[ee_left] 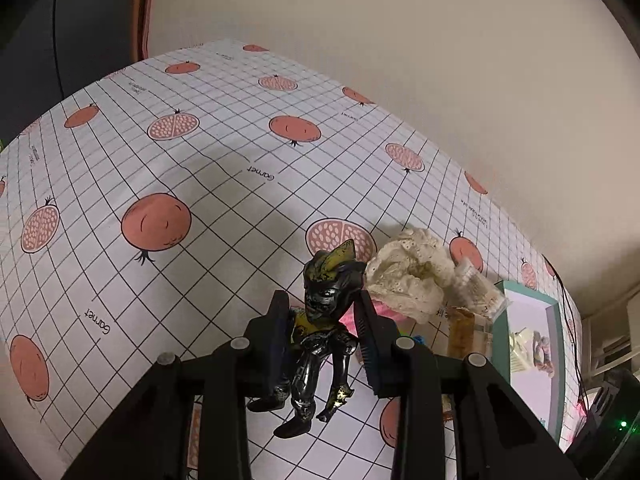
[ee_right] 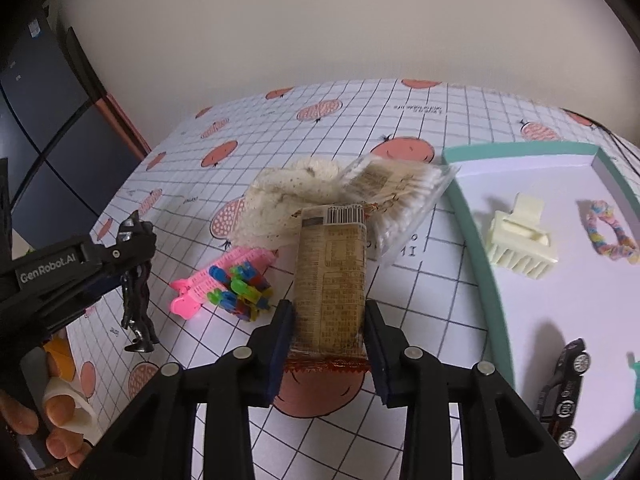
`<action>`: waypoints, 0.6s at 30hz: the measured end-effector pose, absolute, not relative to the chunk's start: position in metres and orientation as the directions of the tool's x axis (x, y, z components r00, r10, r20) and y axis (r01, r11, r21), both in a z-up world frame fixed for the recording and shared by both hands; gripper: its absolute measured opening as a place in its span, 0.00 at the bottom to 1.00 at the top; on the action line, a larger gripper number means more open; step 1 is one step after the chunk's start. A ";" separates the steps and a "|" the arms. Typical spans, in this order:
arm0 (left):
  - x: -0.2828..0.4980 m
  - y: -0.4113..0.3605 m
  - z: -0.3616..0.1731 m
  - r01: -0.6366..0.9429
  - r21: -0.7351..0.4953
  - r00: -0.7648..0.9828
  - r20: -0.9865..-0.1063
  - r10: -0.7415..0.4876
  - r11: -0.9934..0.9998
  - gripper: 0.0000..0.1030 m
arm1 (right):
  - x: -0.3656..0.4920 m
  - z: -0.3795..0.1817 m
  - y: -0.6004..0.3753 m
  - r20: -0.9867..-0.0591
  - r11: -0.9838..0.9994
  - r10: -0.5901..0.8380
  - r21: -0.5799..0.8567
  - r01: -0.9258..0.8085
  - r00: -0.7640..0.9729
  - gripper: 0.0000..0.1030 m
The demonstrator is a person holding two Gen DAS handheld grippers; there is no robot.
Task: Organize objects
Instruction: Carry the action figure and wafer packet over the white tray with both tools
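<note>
"Garnet" tablecloth (ee_left: 200,168), left gripper (ee_left: 324,320) clamps figure (ee_left: 320,328), right gripper (ee_right: 326,320) clamps barcoded packet (ee_right: 330,264)

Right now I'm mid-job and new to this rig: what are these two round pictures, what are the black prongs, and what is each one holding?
No robot arm here: a person holds a two-finger gripper in each hand, each with a fisheye camera looking along its fingers.

The left wrist view shows the left gripper closed on a black toy figure. The right wrist view shows the right gripper around a brown snack packet, with the left gripper at its left edge.

On the pomegranate-print tablecloth lie pink and coloured clips, a cream lace cloth and a cotton swab pack. The teal-rimmed tray holds a cream hair claw, a colourful scrunchie and a black toy car.
</note>
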State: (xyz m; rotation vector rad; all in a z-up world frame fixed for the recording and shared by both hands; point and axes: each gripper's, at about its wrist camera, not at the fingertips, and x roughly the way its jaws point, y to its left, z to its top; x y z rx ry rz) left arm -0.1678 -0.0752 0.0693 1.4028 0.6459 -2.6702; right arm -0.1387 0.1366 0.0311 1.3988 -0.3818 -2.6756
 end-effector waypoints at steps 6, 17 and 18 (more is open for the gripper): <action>-0.164 -0.073 0.077 0.232 -0.334 -0.596 -0.791 0.138 -0.914 0.34 | -0.134 0.039 0.144 -0.788 -0.963 -0.201 0.268 -0.029 -0.582 0.36; -0.162 -0.047 0.086 0.190 -0.310 -0.604 -0.785 0.138 -0.932 0.34 | -0.125 0.051 0.160 -0.772 -0.964 -0.185 0.263 -0.040 -0.607 0.36; -0.162 -0.042 0.087 0.181 -0.310 -0.607 -0.782 0.142 -0.933 0.34 | -0.124 0.053 0.164 -0.771 -0.964 -0.181 0.262 -0.045 -0.611 0.36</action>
